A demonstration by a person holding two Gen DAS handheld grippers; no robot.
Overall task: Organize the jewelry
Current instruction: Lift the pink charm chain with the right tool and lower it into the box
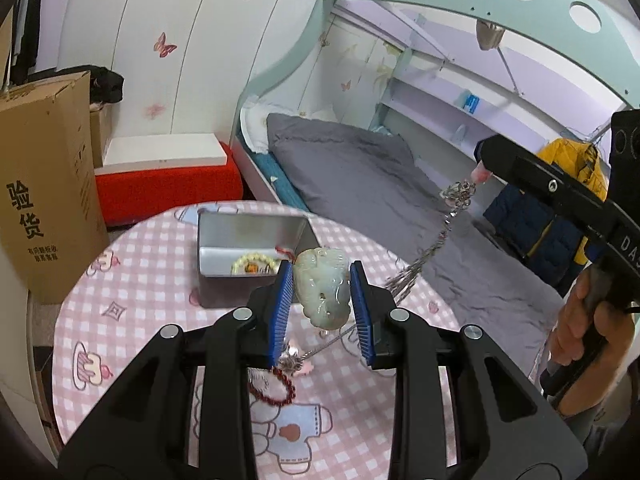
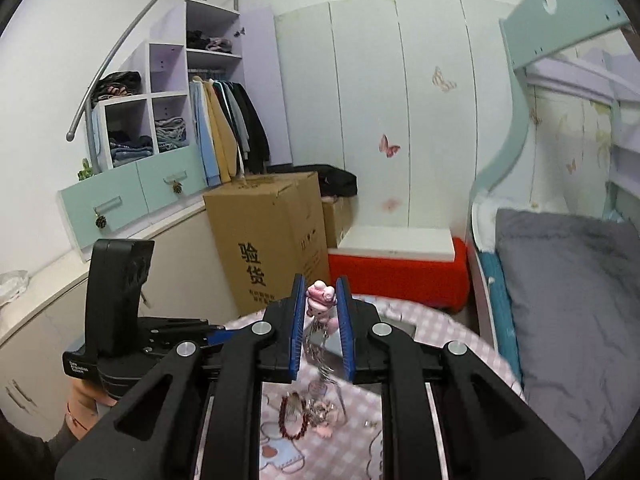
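Observation:
My left gripper (image 1: 322, 280) is shut on a pale green jade pendant (image 1: 323, 288), held above the round table. Behind it stands a silver tin box (image 1: 248, 240) with a beaded bracelet (image 1: 256, 266) inside. My right gripper (image 2: 320, 304) is shut on a pink figurine charm (image 2: 320, 298); its silver chain (image 2: 320, 344) hangs down toward the table. In the left wrist view that gripper (image 1: 482, 174) is up at the right with the chain (image 1: 436, 240) trailing from it. A dark red bead bracelet (image 1: 276, 388) and a small jewelry heap (image 2: 316, 412) lie on the table.
The table wears a pink checked cloth (image 1: 132, 304). A tall cardboard box (image 1: 44, 184) stands at its left, a red bench (image 1: 168, 188) behind. A bed with a grey blanket (image 1: 360, 176) lies to the right. A hand (image 1: 576, 328) holds the right gripper's handle.

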